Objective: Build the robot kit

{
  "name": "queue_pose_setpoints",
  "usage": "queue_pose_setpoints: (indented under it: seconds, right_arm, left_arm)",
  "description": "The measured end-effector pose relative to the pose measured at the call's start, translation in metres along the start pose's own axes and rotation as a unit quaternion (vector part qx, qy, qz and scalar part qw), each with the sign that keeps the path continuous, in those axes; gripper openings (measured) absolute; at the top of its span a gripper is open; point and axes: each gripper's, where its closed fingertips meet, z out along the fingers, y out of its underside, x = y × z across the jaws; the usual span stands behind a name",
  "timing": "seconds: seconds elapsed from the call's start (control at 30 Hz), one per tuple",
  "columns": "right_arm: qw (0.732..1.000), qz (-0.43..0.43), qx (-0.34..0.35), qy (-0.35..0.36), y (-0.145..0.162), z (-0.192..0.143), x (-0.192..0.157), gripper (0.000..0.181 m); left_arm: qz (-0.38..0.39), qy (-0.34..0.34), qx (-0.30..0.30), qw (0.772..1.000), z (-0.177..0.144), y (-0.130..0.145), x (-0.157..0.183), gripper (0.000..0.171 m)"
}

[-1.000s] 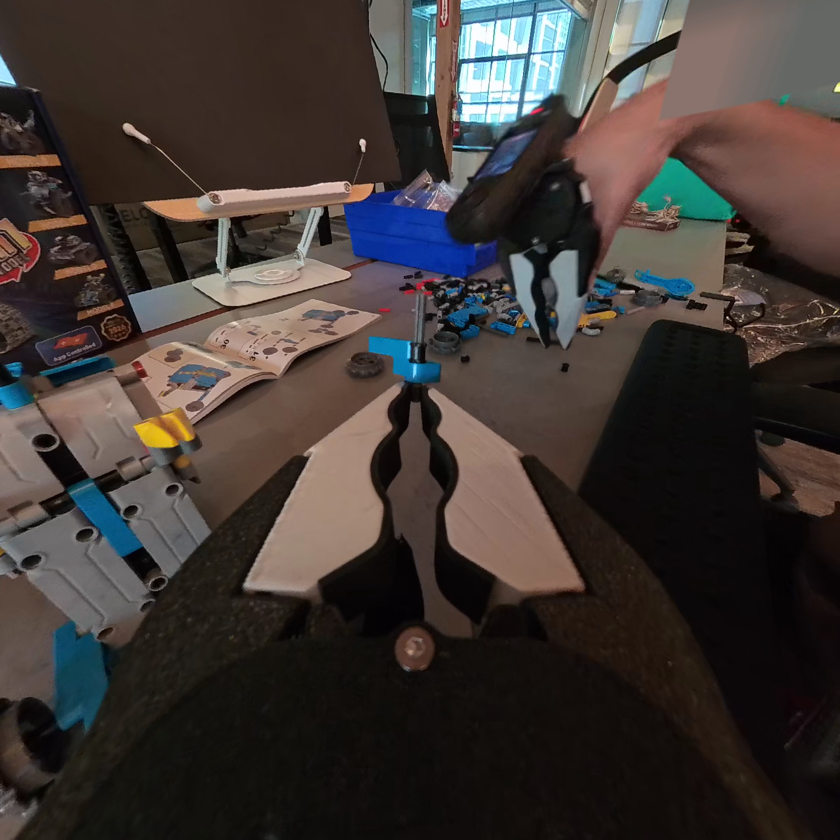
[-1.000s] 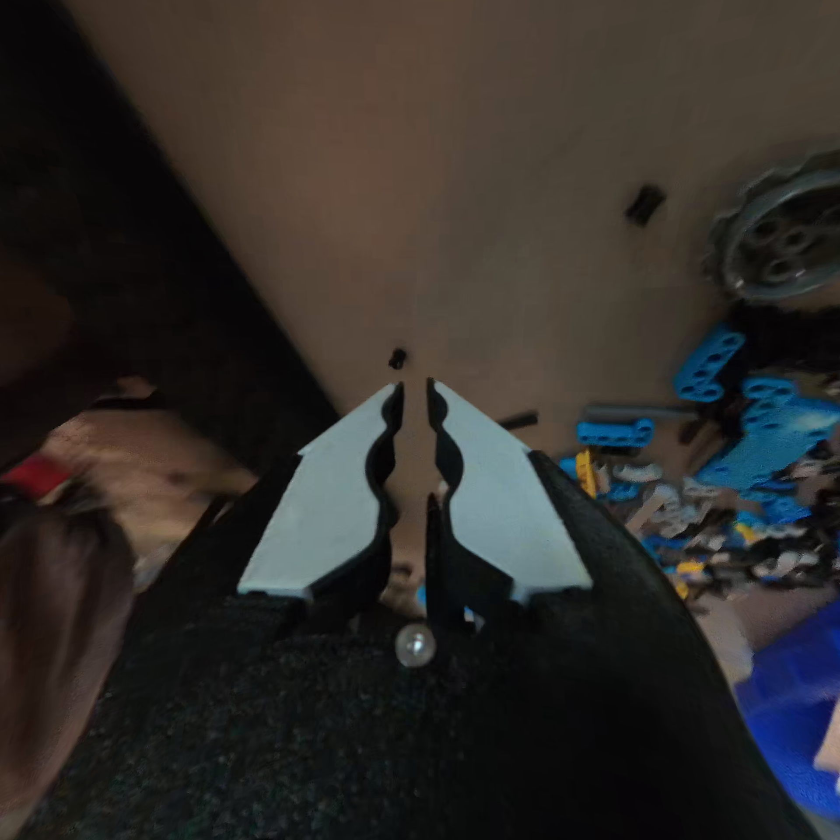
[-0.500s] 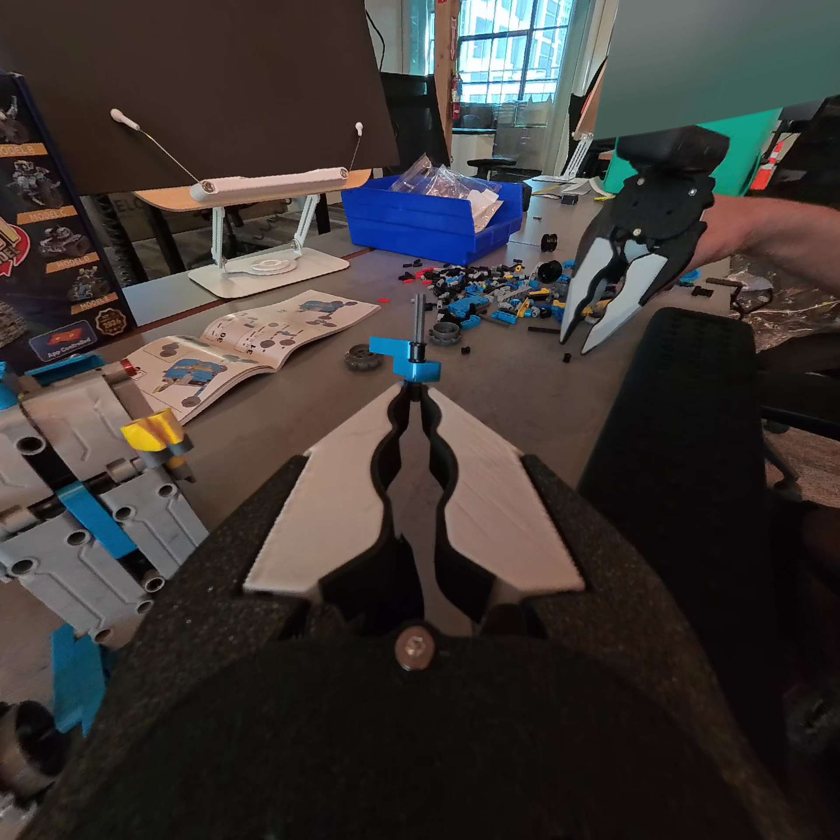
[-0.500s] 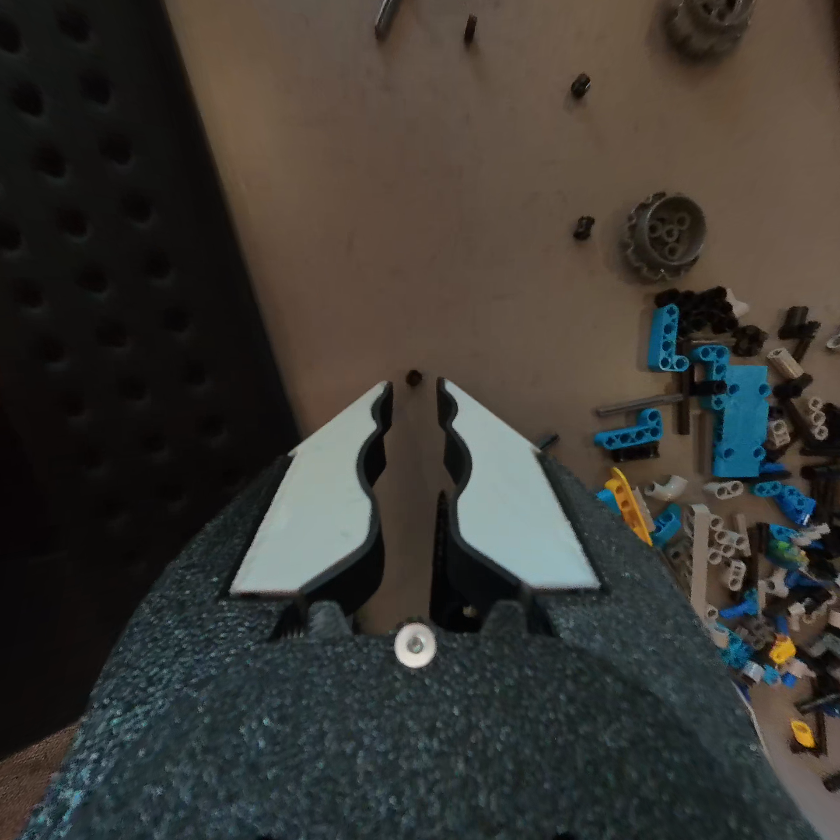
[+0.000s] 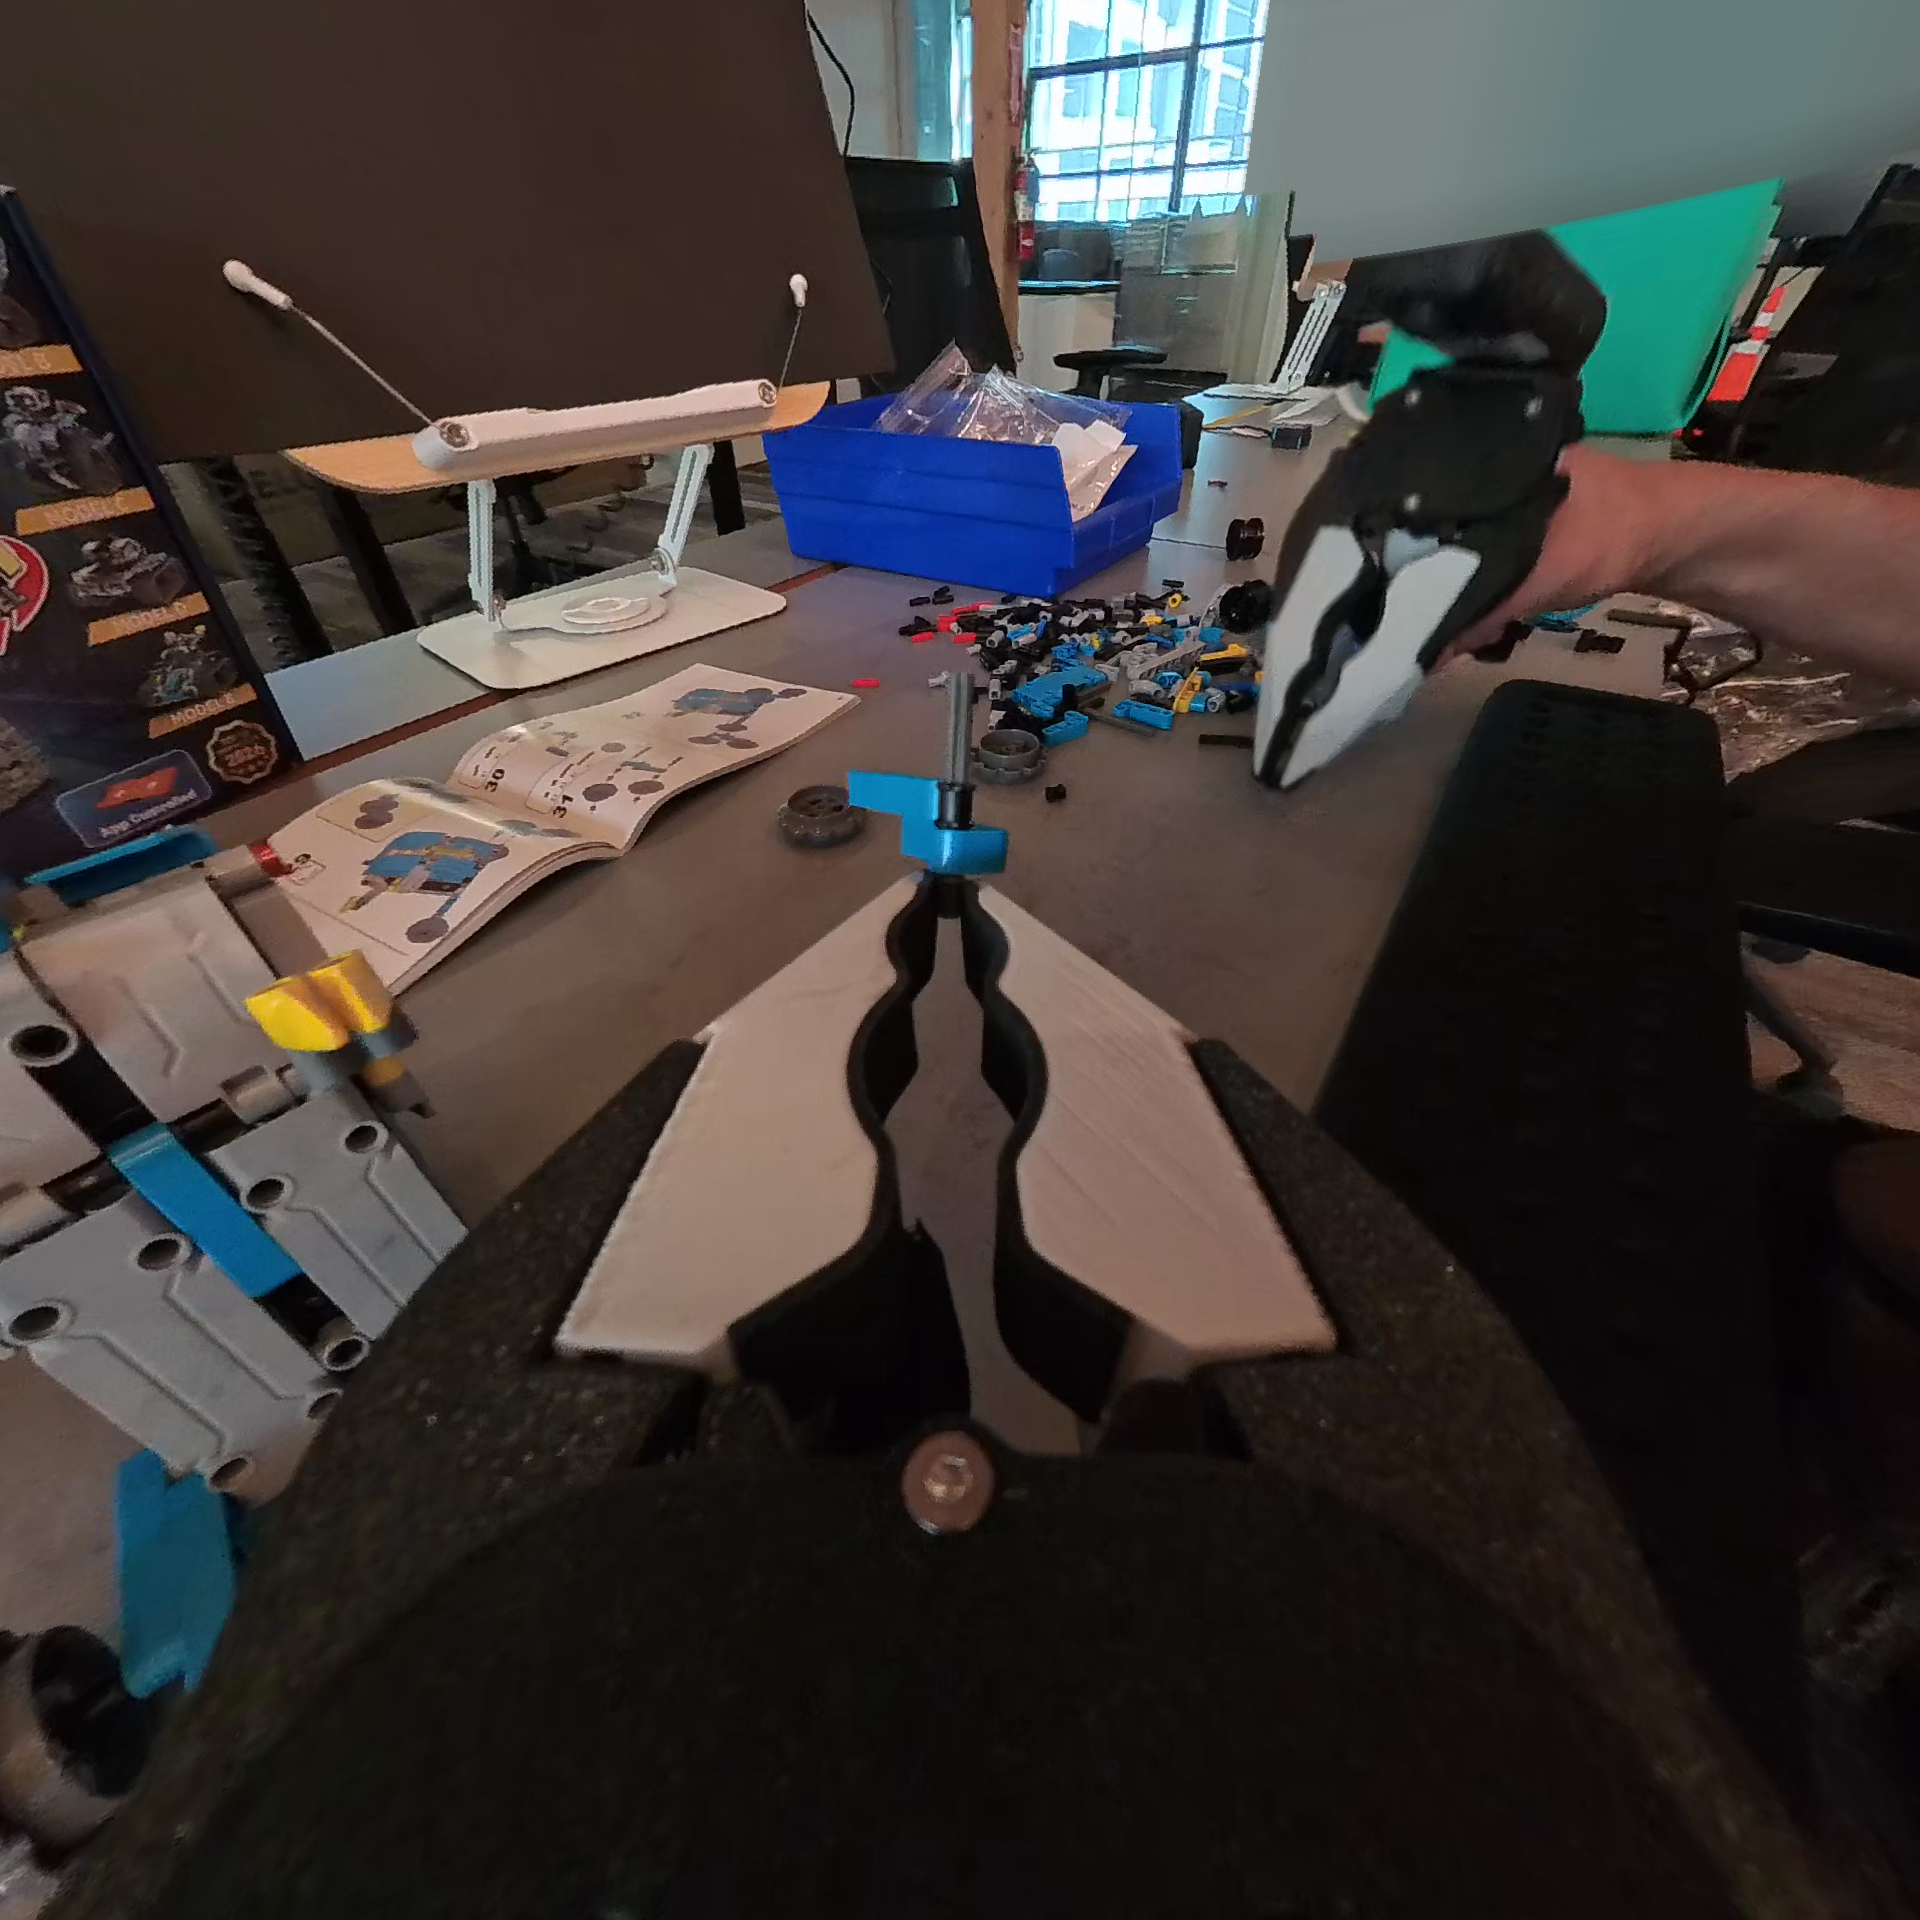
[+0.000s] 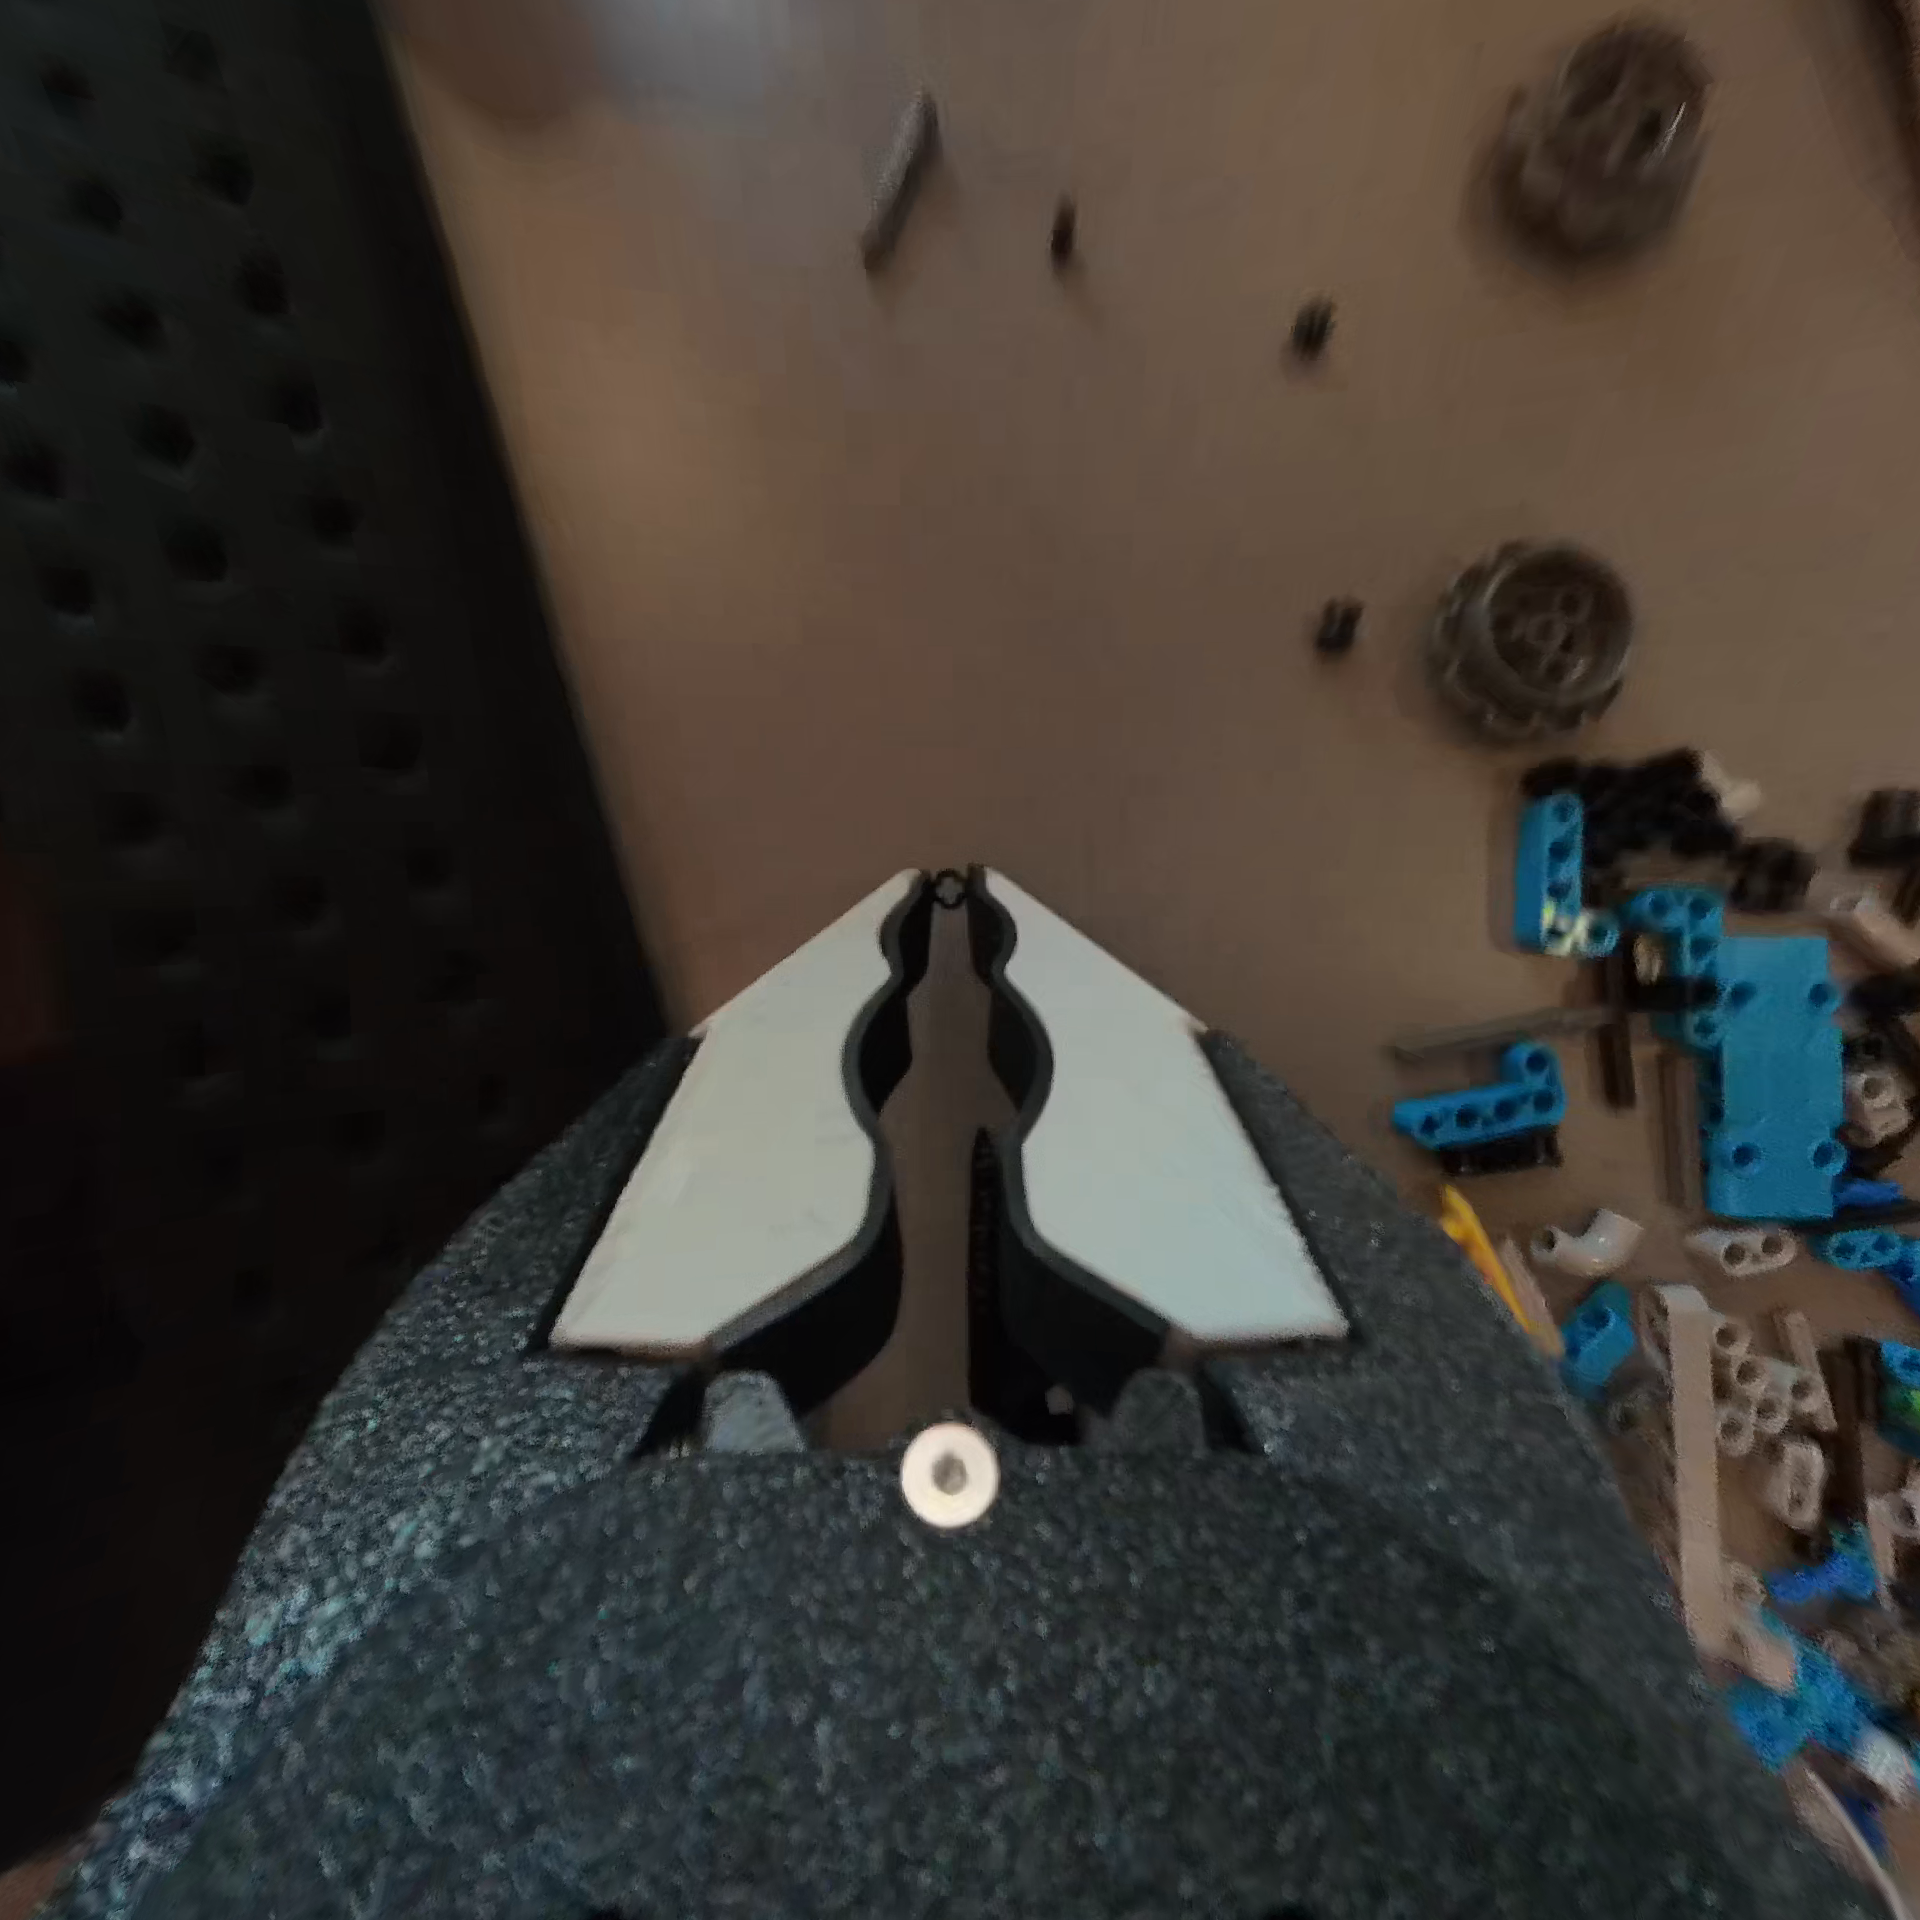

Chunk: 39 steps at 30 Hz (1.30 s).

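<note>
My left gripper is shut on the black pin at the base of a small assembly: a blue angled piece with a grey axle standing up from it, held above the table. My right gripper points down at the table and is shut on a tiny black pin at its tips. It also shows in the left wrist view, held by a hand, tips low by the pile of blue, black and grey pieces.
A black perforated pad lies along the table's right side. Two grey gear wheels, an open booklet, a blue bin and a white stand are farther off. A grey and blue model sits at left. Tip to tip, the grippers are about 25 centimeters apart.
The right gripper has come down to the table beside the pile and closed on the small black pin; it was open half a second ago. The left gripper has held still with its assembly.
</note>
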Motion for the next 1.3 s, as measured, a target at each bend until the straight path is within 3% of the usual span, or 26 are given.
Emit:
queue_pose_setpoints:
  seconds: [0.07,0.13,0.23,0.33,0.47,0.67,0.93,1.03,1.3]
  right_arm:
    - [0.995,0.017,0.095,-0.022,-0.045,-0.011,-0.008,0.007]
    - [0.973,0.03,0.216,-0.073,-0.106,-0.028,-0.026,0.007]
    - [0.949,0.014,0.303,-0.082,-0.167,-0.035,-0.037,0.006]
    - [0.929,0.018,0.35,-0.12,-0.207,-0.027,-0.048,0.006]
    - [0.935,0.0,0.332,-0.124,-0.224,0.002,-0.06,0.006]
    - [0.931,-0.019,0.341,-0.127,-0.234,0.006,-0.068,0.006]
    - [0.939,-0.034,0.321,-0.123,-0.23,0.01,-0.066,0.006]
    - [0.962,-0.07,0.241,-0.107,-0.214,0.033,-0.067,0.006]
    - [0.96,-0.056,0.253,-0.11,-0.209,0.023,-0.059,0.006]
  left_arm:
    - [0.013,0.004,-0.001,1.0,0.0,0.0,0.004,0.003]
    - [0.031,0.009,-0.003,0.999,0.002,0.0,0.009,0.003]
    - [0.05,0.015,-0.009,0.999,0.004,0.002,0.015,0.003]
    - [0.056,0.019,-0.009,0.998,0.004,0.002,0.017,0.003]
    - [0.07,0.026,-0.01,0.997,0.004,0.003,0.022,0.003]
    - [0.065,0.033,-0.007,0.997,0.003,0.003,0.023,0.003]
    - [0.07,0.031,-0.013,0.997,0.004,0.005,0.023,0.003]
    - [0.078,0.033,-0.011,0.996,0.004,0.004,0.025,0.002]
    - [0.081,0.014,-0.032,0.996,0.008,0.011,0.019,0.003]
